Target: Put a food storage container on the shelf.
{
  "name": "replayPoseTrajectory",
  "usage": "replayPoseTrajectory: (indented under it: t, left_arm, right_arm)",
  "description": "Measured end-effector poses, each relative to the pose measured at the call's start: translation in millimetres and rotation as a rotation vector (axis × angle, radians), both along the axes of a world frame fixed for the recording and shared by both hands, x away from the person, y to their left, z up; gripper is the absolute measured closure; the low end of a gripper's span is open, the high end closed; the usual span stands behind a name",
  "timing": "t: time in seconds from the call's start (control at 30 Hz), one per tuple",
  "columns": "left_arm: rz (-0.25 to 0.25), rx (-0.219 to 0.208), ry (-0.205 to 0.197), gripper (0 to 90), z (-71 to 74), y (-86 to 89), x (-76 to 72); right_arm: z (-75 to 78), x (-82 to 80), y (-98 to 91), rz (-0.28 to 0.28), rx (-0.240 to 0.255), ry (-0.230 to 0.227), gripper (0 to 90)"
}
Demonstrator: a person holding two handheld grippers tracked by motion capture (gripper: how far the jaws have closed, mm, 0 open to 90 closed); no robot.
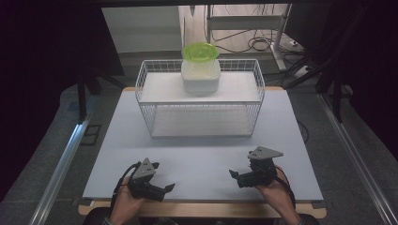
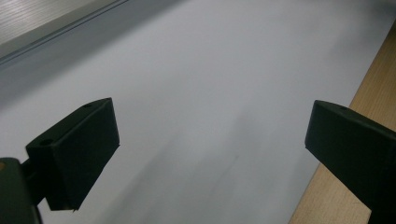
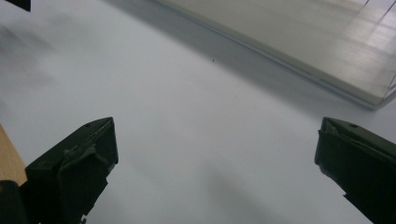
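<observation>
Forearms cut off at bottom edge, container (image 1: pixel 201 75) contents hidden — basket (image 1: pixel 145 89) corner cropped, blurred

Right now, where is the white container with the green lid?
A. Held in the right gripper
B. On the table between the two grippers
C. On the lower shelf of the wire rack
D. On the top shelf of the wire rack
D: the high view shows the white container, green lid on, standing on the wire rack's top shelf, far from both open grippers.
</observation>
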State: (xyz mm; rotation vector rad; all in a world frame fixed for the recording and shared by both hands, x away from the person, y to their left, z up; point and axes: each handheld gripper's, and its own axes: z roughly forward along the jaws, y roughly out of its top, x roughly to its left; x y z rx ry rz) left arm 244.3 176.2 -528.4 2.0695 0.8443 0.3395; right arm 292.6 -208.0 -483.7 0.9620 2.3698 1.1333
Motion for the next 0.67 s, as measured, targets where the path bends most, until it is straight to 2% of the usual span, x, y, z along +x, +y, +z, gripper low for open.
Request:
replayPoseTrajectory:
  t: [0.3, 0.5, 0.67]
  left_arm:
    - [-0.005, 0.008, -0.001, 2.2, -1.3, -0.9, 0.3]
    - [-0.006, 0.011, 0.001, 2.2, -1.9, -1.5, 0.3]
    - [-0.007, 0.011, 0.001, 2.2, -1.9, -1.9, 0.6]
  right_arm:
    - [-13.7, -5.7, -0.3, 0.006, -0.020, 0.048, 0.0]
    - [-24.0, -4.4, 1.6, 0.006, -0.044, 0.085, 0.0]
    - [-27.4, -3.1, 2.6, 0.005, -0.054, 0.098, 0.0]
